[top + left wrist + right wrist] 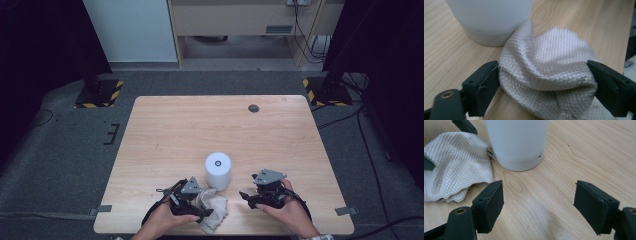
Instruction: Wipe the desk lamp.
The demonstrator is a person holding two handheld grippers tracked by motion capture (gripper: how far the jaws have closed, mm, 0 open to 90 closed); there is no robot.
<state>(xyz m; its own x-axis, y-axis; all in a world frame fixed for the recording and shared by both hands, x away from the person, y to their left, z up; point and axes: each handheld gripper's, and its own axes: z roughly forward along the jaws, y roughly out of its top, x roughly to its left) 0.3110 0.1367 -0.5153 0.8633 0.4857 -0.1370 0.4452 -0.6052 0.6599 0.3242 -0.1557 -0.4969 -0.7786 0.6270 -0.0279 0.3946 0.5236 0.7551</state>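
Observation:
A white cylindrical container (218, 170) stands upright near the front middle of the wooden table (200, 125). A crumpled white quilted cloth (214, 210) lies against its base on the front left. My left gripper (201, 208) is open, its jaws spread wide on either side of the bunched cloth (546, 62), both pads touching it. Just behind the cloth rises the container (491, 17). My right gripper (248, 199) is to the right of the container, open and holding nothing. Its view (539, 202) has bare wood between the jaws, the container (517, 142) ahead and the cloth (456, 162) at left.
A dark round grommet (253, 108) sits in the table's far right part. Grey tape tabs (103, 208) mark the front corners. Stands with yellow-black striped bases (100, 92) rest on the carpet behind the table. The table's front edge is right by both hands.

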